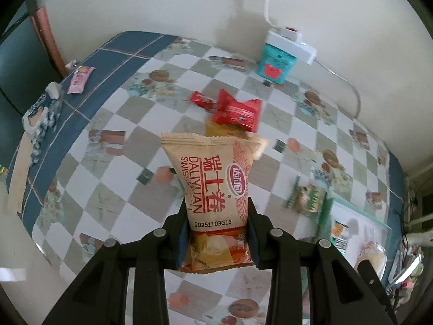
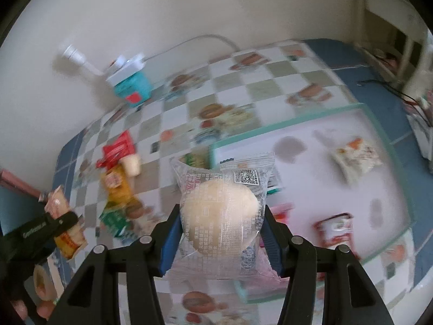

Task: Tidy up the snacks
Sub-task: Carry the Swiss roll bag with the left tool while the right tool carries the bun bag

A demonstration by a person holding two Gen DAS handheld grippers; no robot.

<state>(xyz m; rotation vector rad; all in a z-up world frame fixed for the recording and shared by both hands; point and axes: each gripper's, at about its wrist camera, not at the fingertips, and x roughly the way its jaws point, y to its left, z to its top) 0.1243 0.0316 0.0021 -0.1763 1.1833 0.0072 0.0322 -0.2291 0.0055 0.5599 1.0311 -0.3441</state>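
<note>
Inside the shallow white tray with the pale green rim (image 2: 389,146) a few packets are already lying: a white wrapper with orange print (image 2: 354,157), a red-and-white cup-shaped pack (image 2: 335,227) and something pink, too blurred to name. Out on the checkered tablecloth (image 1: 108,178) several are waiting to be sorted: a red foil packet (image 1: 238,111), a green-edged one (image 1: 305,197) just beside the tray, a pink bar (image 1: 79,78) far off on the blue border. So the task is looking partly done.

The left gripper (image 1: 217,227) is pointing steeply down, jaws narrow and pinching a tan Swiss-roll packet with red lettering (image 1: 211,178), above the cloth. The right gripper (image 2: 220,233) is angling down over the tray's near edge, jaws somewhat wider, clamping a clear wrapper with a round pale bun (image 2: 219,216)
</note>
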